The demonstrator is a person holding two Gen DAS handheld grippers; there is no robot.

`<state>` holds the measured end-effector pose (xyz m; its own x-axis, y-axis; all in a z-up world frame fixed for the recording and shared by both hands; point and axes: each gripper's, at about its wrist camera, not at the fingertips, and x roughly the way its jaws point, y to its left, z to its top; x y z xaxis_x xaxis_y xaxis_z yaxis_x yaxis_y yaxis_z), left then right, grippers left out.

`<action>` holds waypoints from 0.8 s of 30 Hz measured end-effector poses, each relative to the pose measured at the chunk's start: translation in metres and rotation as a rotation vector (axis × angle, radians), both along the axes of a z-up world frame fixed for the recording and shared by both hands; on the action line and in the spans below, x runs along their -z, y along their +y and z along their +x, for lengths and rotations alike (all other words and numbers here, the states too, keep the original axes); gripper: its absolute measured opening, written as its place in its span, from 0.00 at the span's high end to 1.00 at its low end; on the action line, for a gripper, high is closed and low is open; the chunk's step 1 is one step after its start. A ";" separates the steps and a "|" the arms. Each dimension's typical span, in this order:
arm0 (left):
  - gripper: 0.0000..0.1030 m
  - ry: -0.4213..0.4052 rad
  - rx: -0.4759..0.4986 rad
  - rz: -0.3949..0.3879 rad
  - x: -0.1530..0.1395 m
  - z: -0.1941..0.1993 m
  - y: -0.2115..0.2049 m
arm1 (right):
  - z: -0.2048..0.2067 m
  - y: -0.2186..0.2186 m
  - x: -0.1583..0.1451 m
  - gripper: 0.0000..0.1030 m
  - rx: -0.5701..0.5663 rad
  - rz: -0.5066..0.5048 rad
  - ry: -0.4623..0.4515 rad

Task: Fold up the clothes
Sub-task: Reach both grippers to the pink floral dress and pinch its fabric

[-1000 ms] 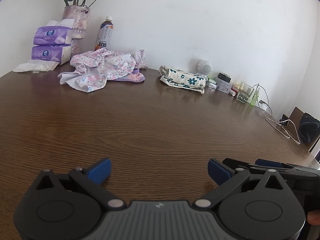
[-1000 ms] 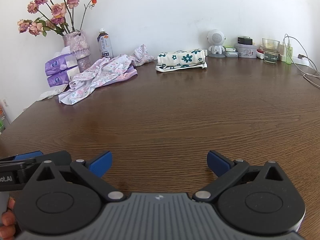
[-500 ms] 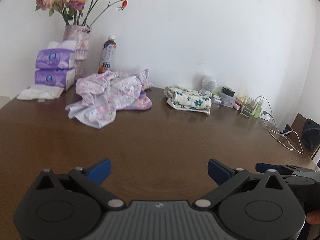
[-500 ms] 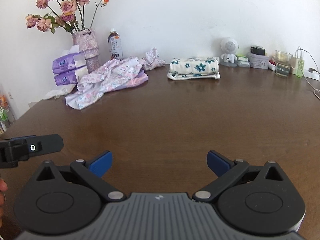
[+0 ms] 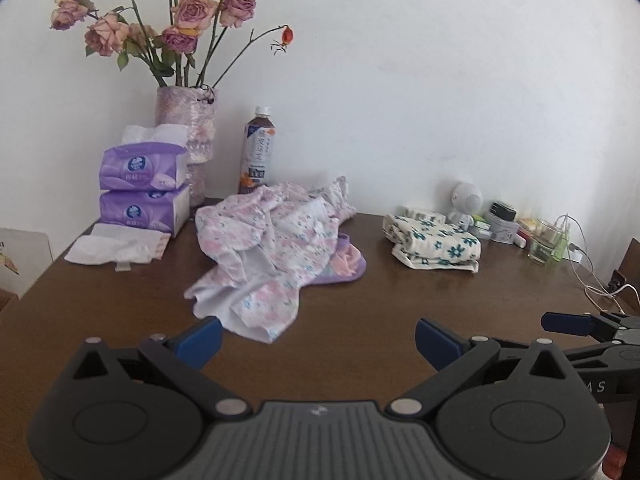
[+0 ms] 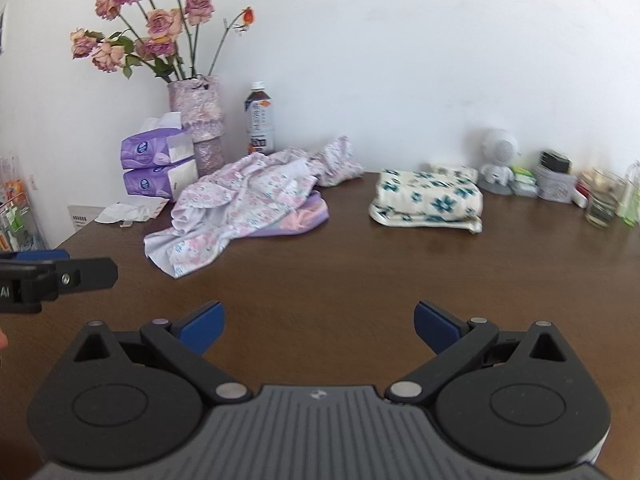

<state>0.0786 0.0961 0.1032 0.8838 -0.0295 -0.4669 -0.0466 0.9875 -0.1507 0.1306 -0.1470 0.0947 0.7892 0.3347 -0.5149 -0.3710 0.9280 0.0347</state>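
- a white wall [image 5: 440, 80] stands behind a dark wooden table [image 5: 360, 300] that fills most of both views in front of you.
- your left gripper [image 5: 318, 338] hovers over the near part of the table, its blue fingers [image 5: 200, 340] spread wide with nothing between them.
- your right gripper [image 6: 319, 322] hovers likewise, fingers [image 6: 436, 326] wide apart and empty; each gripper shows at the edge of the other's view.
- the pink floral garment [image 5: 272, 256] lies crumpled at the far left of the table, just ahead of your left gripper's left finger, with a purple piece [image 5: 344, 274] under its right edge.
- a folded cloth [image 6: 428, 202] with teal flowers lies to the right of the garment, well apart from it, near the wall.
- a vase [image 5: 188, 128] of dried roses [image 5: 188, 12] stands behind the garment, against the wall.
- two purple tissue packs [image 5: 144, 188] are stacked just left of the vase, with a loose tissue [image 5: 116, 248] lying in front of them.
- a bottle [image 5: 258, 152] stands upright between the vase and the garment's far edge.
- a small white figure [image 6: 498, 160], a tin [image 6: 554, 184] and a glass [image 6: 602, 204] line the wall to the right of the folded cloth.
- a white cable [image 5: 596, 280] trails over the table's right edge.
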 end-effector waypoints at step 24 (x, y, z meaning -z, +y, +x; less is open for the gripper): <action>0.07 0.082 -0.157 0.101 0.054 0.202 0.083 | 0.214 0.127 0.020 0.16 -0.006 -0.040 0.000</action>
